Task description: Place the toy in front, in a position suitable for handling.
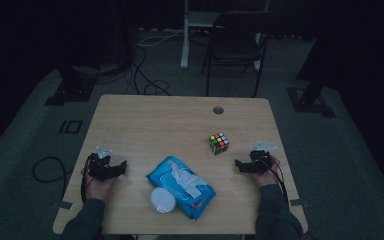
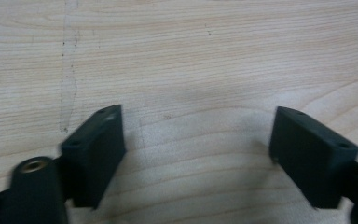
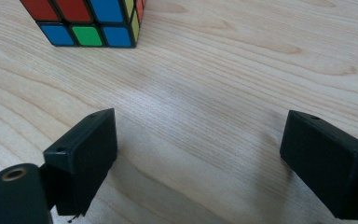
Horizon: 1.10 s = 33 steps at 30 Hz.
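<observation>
**Both claws wide and empty; cube nearest the right one**

Right claw (image 1: 238, 163): jaws spread wide, nothing between them, bare wood under the gap (image 3: 198, 154). It rests low near the right edge of the table (image 1: 145, 120), jaws aimed inward toward the middle. Left claw (image 1: 124, 165): likewise spread wide, holding nothing; bare grain between its jaws (image 2: 196, 149). It sits near the left edge, also aimed inward.

Puzzle cube (image 1: 219, 143): three-by-three, black frame, mixed stickers. In the right gripper view (image 3: 86, 21), red, blue and green squares show on the near face and yellow ones round the corner. It stands flat on one face, right of the table's centre, just beyond the right claw and apart from it. Being a cube, it has no long axis; its sides sit turned a little off the table's edges, one corner toward the front edge.

Blue pack of wipes (image 1: 182, 186): lies flat near the front edge, at the middle, long axis slanting from back-left to front-right, white flap crumpled on top. A white round lid (image 1: 163, 200) touches its front-left side.
</observation>
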### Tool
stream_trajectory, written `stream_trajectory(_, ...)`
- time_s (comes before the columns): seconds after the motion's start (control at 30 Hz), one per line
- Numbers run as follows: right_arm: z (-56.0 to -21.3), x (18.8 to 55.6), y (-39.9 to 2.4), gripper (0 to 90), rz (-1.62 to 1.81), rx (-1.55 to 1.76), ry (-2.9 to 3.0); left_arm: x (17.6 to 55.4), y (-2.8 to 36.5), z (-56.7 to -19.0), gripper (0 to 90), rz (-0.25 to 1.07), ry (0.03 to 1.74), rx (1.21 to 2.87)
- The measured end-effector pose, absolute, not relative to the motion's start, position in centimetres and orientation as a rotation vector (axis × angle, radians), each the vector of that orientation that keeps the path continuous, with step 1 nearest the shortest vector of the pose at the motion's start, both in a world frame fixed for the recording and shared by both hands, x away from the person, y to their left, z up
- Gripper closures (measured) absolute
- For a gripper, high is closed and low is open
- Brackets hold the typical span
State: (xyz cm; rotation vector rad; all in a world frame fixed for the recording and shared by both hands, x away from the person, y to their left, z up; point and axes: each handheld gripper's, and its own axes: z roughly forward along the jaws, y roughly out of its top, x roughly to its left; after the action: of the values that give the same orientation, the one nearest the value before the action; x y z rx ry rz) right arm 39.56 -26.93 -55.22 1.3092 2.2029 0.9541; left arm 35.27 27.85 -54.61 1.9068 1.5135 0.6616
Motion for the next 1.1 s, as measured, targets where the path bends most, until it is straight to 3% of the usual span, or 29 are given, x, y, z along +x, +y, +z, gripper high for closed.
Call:
stream_trajectory(0.37,-55.2,39.5,-26.9,10.9,0.954,1.312,2.2,34.6,27.7,-54.1,38.8,0.59,1.494,1.917)
stream_trajectory(1.1,-55.2,39.5,-26.9,10.9,0.953,1.312,2.2,31.1,23.1,-50.1,37.7,0.536,1.263,1.91)
